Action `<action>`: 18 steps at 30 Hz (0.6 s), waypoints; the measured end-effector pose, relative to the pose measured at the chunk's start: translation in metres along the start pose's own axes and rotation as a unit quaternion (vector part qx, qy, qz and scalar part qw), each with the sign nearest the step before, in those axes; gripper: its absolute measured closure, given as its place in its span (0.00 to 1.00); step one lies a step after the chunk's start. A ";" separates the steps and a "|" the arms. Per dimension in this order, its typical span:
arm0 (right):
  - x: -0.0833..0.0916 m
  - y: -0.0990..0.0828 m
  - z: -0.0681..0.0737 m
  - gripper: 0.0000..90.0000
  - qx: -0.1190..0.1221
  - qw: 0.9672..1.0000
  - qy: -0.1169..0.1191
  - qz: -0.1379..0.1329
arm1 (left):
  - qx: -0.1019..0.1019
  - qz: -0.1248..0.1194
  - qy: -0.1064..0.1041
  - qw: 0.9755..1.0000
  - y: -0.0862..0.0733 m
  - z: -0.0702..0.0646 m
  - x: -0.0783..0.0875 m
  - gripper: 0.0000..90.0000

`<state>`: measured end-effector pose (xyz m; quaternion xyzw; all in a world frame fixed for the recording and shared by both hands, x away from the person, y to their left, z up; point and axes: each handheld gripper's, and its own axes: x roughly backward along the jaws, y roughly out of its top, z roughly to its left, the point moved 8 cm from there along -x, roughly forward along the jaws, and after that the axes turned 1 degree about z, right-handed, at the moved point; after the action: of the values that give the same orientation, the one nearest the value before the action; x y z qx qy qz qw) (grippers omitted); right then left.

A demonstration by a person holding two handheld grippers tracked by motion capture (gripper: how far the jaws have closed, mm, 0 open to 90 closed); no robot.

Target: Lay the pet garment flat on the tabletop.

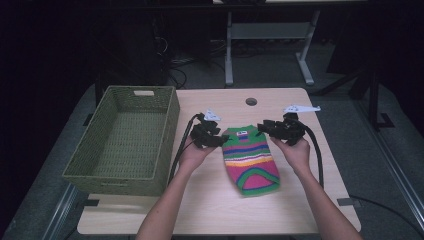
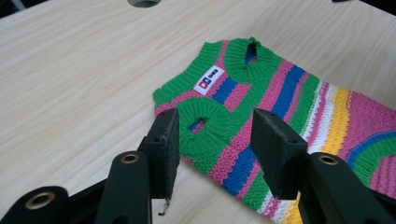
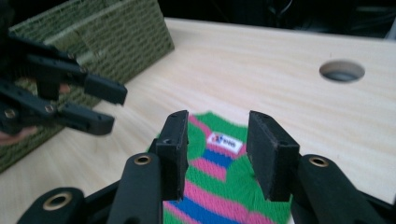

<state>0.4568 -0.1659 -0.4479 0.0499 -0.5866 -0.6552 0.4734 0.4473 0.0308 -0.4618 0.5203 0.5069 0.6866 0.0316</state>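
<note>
High view first: your two hands come in from the bottom edge, each carrying a gripper over the pale wooden desk (image 1: 310, 200). A small striped knit sweater (image 1: 251, 160), banded in green, pink, blue, yellow and white, lies flat near the middle of the desk, its neck end toward the far side and a white label (image 1: 242, 133) near that end. Your left gripper (image 1: 220, 140) sits at the sweater's upper left edge; your right gripper (image 1: 264, 127) sits at its upper right edge. A woven green basket (image 1: 150, 120) stands on the left part of the desk, just beside your left hand (image 1: 192, 155).

In the left gripper view your jaws stand wide apart, and between them you see a green-ribbed sleeve opening (image 2: 205, 120) of the sweater. In the right gripper view your jaws are also wide apart, framing the label, with your left gripper and the basket farther off. A round hole (image 1: 251, 101) sits near the desk's far edge.
</note>
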 end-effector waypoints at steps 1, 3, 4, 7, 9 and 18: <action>0.000 -0.003 -0.001 0.64 0.000 1.000 0.002 0.009 | -0.001 0.001 0.000 1.000 -0.001 -0.001 0.000 0.58; 0.000 -0.009 -0.002 0.64 0.003 1.000 0.003 0.017 | -0.007 0.004 -0.004 1.000 -0.003 -0.004 0.000 0.58; 0.001 -0.013 -0.002 0.64 0.004 1.000 0.005 0.023 | -0.010 0.006 -0.006 1.000 -0.004 -0.005 0.000 0.59; 0.001 -0.019 -0.002 0.64 0.009 0.999 0.004 0.036 | -0.011 0.009 -0.009 1.000 -0.006 -0.008 0.000 0.59; 0.002 -0.026 -0.002 0.65 0.012 0.999 0.009 0.050 | -0.012 0.009 -0.018 1.000 -0.009 -0.014 0.000 0.60; 0.007 -0.049 -0.001 0.71 0.030 0.996 0.010 0.087 | -0.026 0.029 -0.050 0.998 -0.025 -0.035 -0.005 0.67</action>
<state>0.4263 -0.1777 -0.4844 0.0190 -0.6032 -0.5933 0.5327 0.4112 0.0170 -0.4818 0.5676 0.4715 0.6730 0.0506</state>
